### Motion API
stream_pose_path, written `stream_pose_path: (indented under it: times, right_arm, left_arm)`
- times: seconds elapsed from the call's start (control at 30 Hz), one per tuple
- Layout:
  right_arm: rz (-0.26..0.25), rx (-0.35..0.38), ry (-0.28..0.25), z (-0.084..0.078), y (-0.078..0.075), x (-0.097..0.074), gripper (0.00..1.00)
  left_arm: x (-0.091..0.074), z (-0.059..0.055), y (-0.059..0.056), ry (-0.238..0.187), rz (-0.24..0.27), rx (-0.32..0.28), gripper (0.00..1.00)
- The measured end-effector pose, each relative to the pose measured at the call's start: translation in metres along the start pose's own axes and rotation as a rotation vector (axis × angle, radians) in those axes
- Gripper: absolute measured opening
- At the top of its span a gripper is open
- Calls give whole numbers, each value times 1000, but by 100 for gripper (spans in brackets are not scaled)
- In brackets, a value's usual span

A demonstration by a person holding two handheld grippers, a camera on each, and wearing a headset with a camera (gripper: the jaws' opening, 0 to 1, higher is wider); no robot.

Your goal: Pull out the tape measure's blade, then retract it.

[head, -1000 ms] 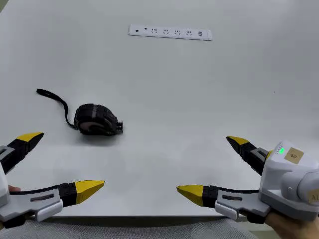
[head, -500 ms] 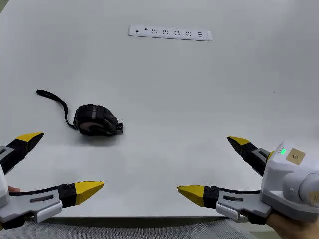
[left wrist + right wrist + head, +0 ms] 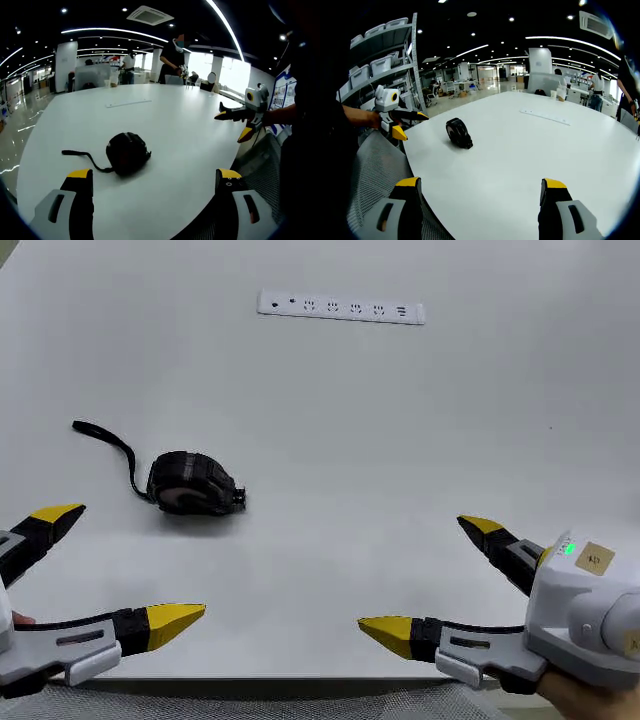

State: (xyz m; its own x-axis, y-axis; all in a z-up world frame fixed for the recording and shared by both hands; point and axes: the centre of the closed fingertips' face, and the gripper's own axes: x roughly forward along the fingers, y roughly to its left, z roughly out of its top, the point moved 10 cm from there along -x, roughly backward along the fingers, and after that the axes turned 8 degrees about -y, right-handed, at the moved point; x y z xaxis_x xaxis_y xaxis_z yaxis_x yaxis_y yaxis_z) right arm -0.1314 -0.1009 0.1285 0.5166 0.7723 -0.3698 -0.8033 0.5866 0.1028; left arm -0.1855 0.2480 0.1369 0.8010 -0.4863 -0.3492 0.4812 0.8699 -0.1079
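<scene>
Well inside table [image 3: 420, 440] edges, tape measure [image 3: 190, 483]

Head view looks down, gripper views look inward; all share tape measure [image 3: 190, 482].

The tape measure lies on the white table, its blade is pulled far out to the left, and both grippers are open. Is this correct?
One mistake: the blade is not out. The line running left from the tape measure is its black strap, as the head view shows. It does lie on the white table, and the left gripper and right gripper are open.
</scene>
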Motion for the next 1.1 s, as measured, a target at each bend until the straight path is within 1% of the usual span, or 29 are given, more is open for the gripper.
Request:
stream_pose_path:
  times: [0.1,0.23,0.4,0.57,0.67,0.73,1.0,1.1]
  right_arm:
    - [4,-2,-2,1,-2,1,99]
    - [13,-9,-4,2,-4,3,99]
    - [26,-16,-2,4,-8,6,97]
    - [43,-28,11,4,-14,10,97]
    - [58,-35,18,3,-16,13,96]
    - [64,-41,33,3,-19,16,96]
    - [96,-69,45,5,-27,26,95]
    - [112,-81,53,5,-30,31,94]
  left_arm:
    - [1,0,0,0,-11,10,99]
    - [2,2,3,5,-12,19,99]
    - [5,6,8,8,-19,31,99]
    - [9,9,13,13,-31,45,99]
    - [12,10,17,20,-45,54,99]
    - [14,10,19,26,-56,60,99]
    - [24,12,29,58,-100,96,99]
    - [27,13,35,69,-114,109,99]
